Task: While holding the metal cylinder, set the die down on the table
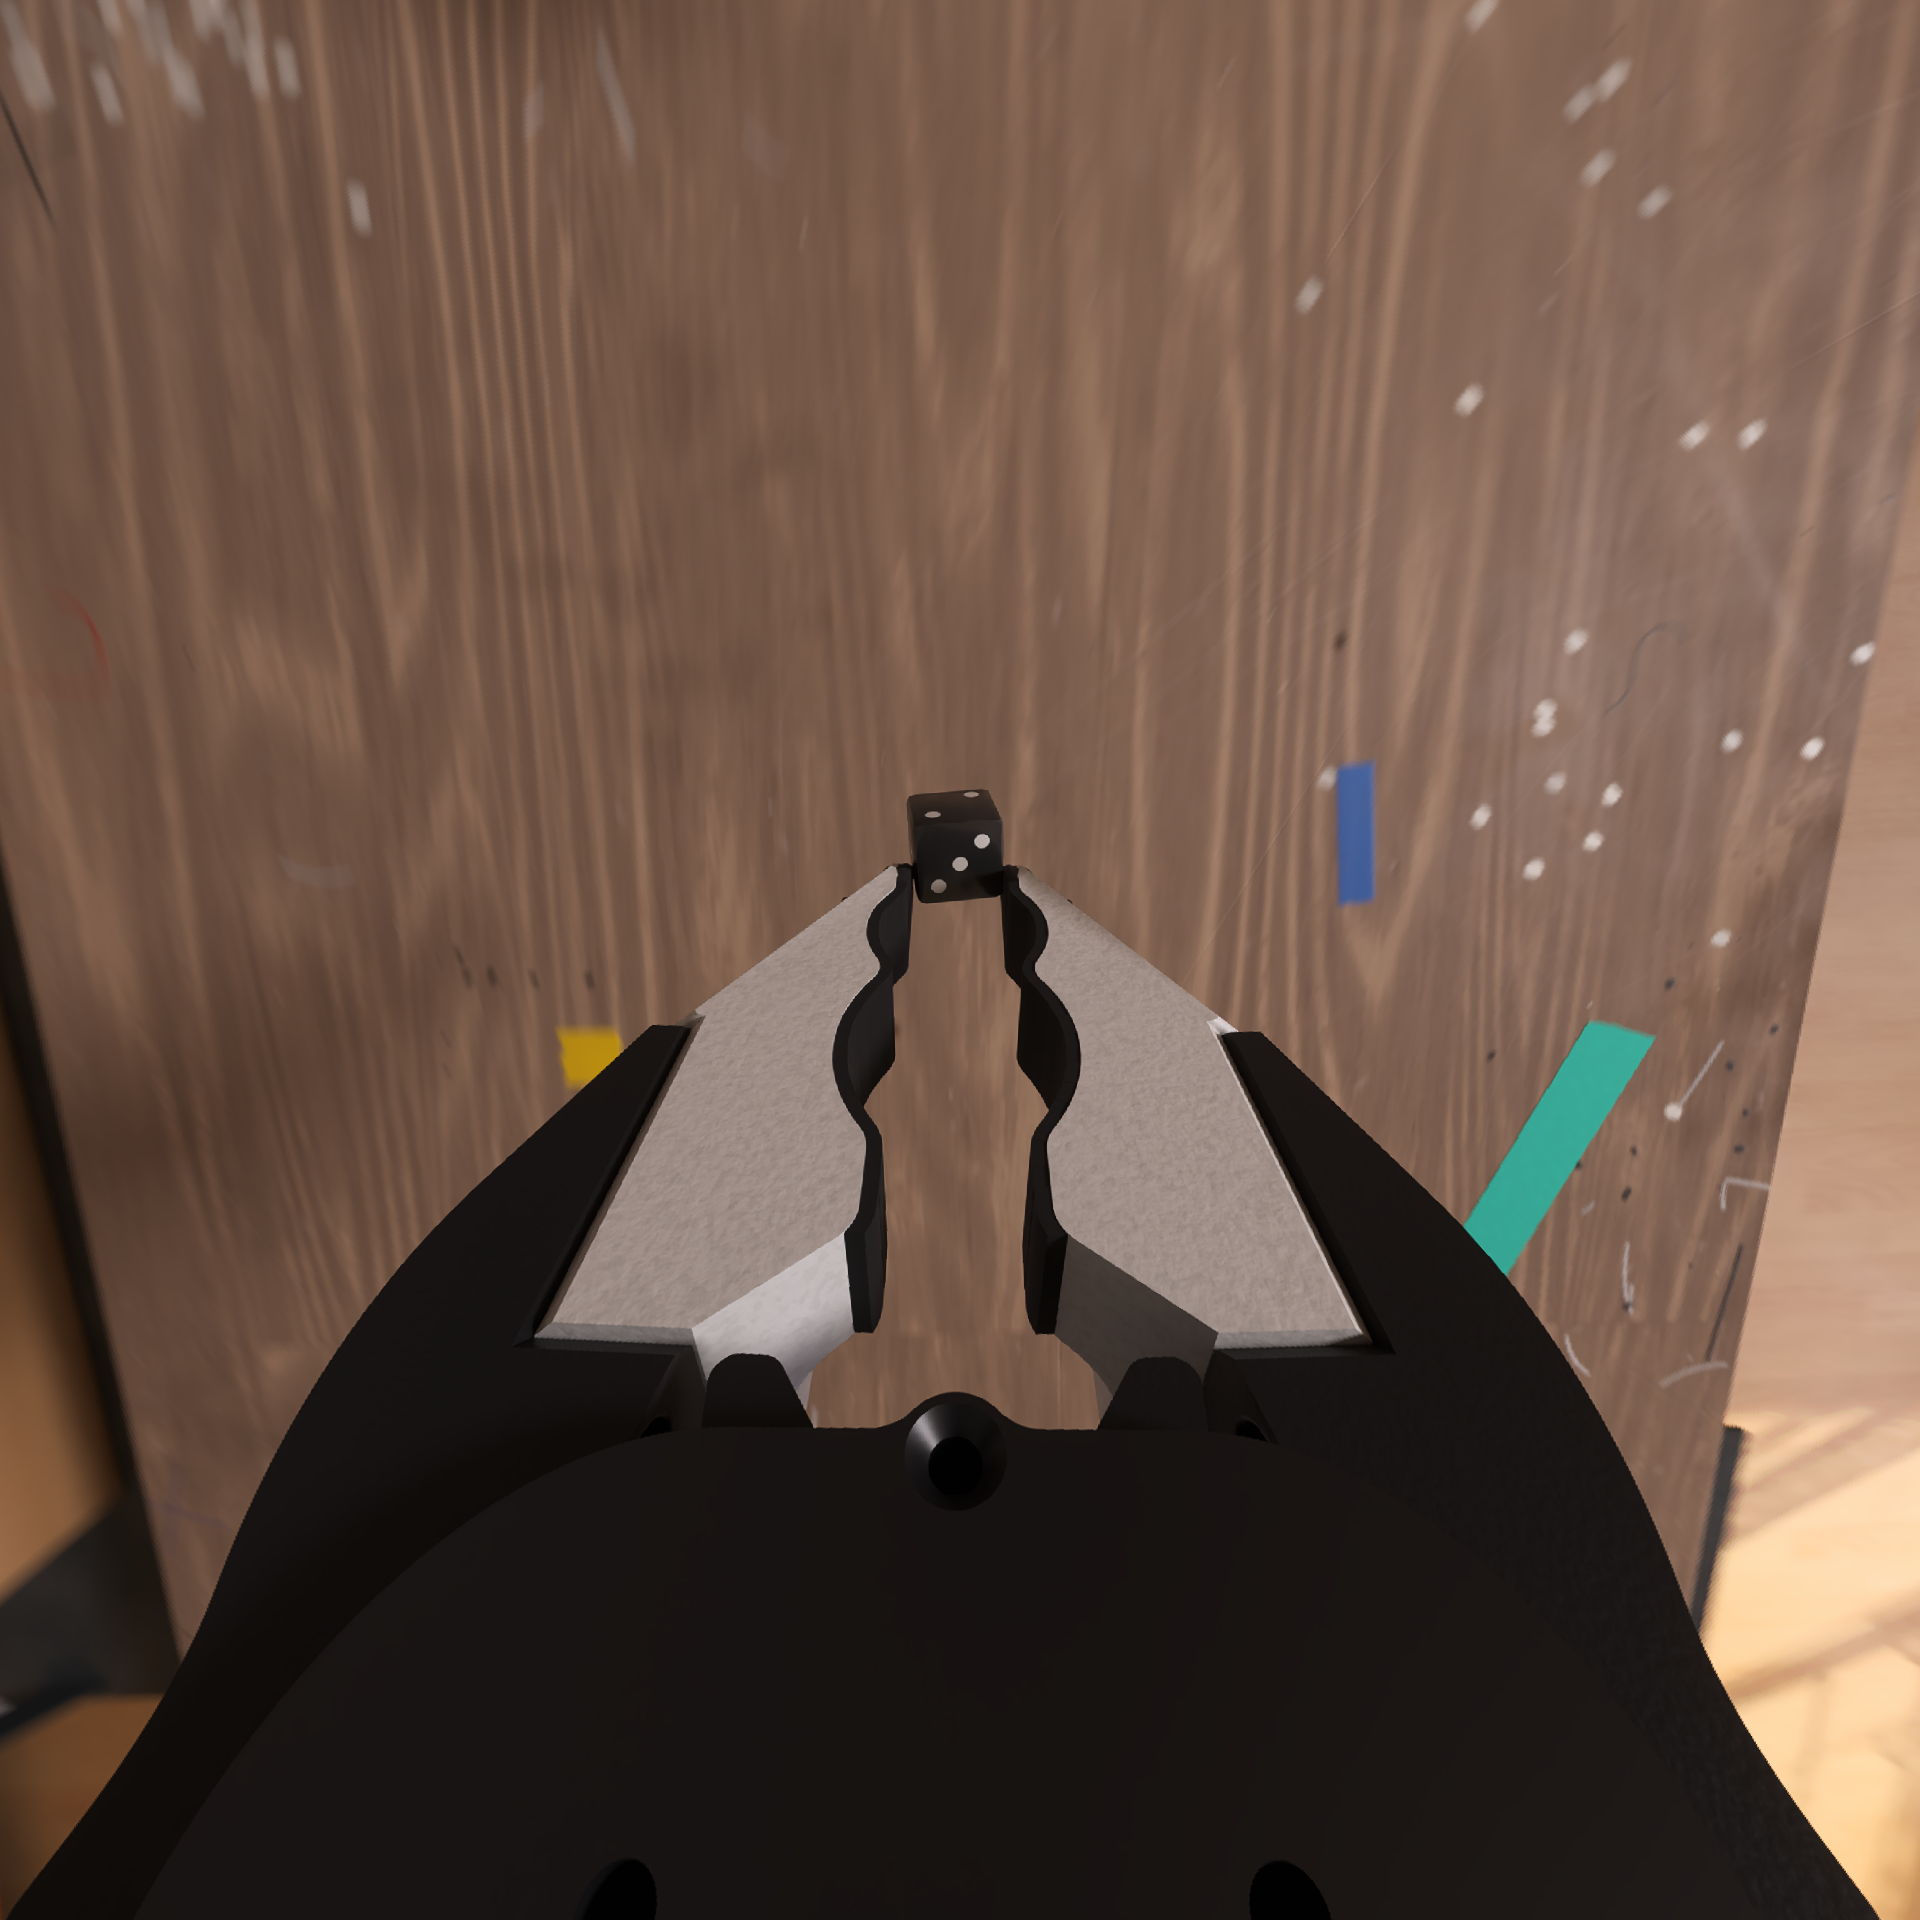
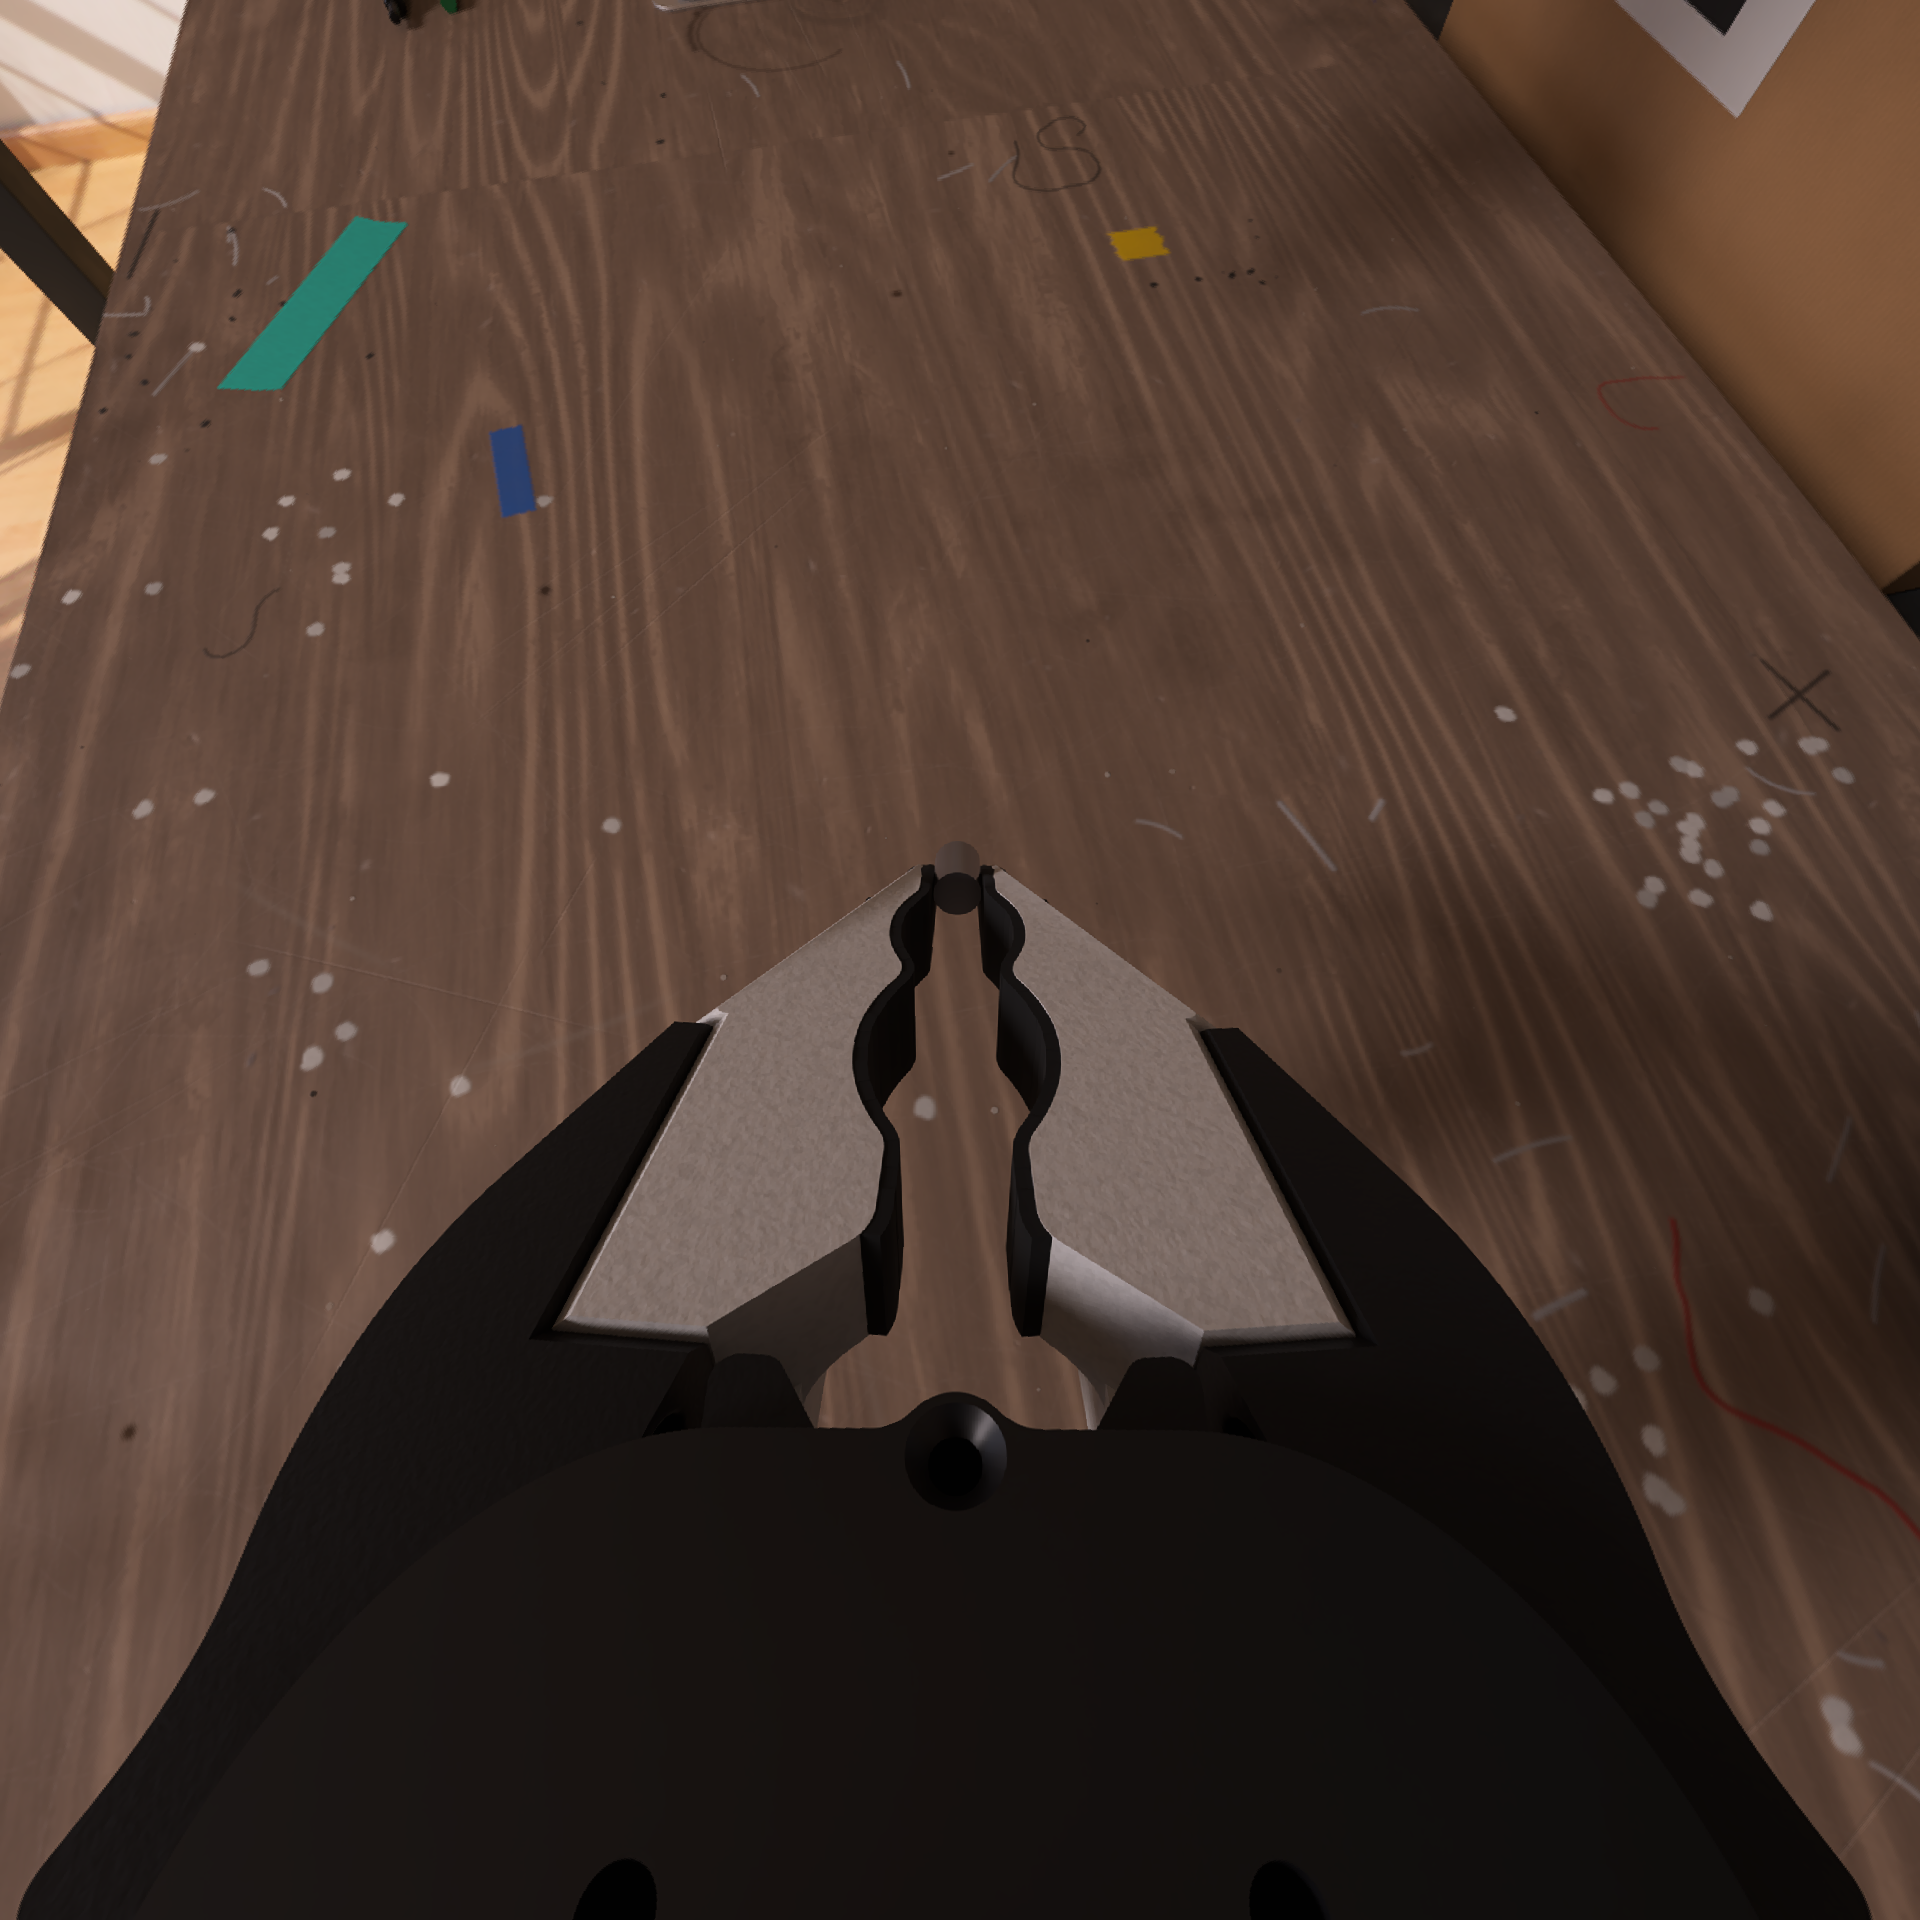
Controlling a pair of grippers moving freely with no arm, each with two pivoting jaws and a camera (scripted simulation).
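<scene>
In the left wrist view my left gripper is shut on a small black die with white pips, pinched between its fingertips above the brown wooden table. In the right wrist view my right gripper is shut on a small grey metal cylinder, held upright at its fingertips above the same table. Neither gripper shows in the other's view.
Tape strips lie flat on the table: teal, blue, yellow. White paint specks and pen marks dot the surface. The table edge runs at right; a tan wall lies beyond it.
</scene>
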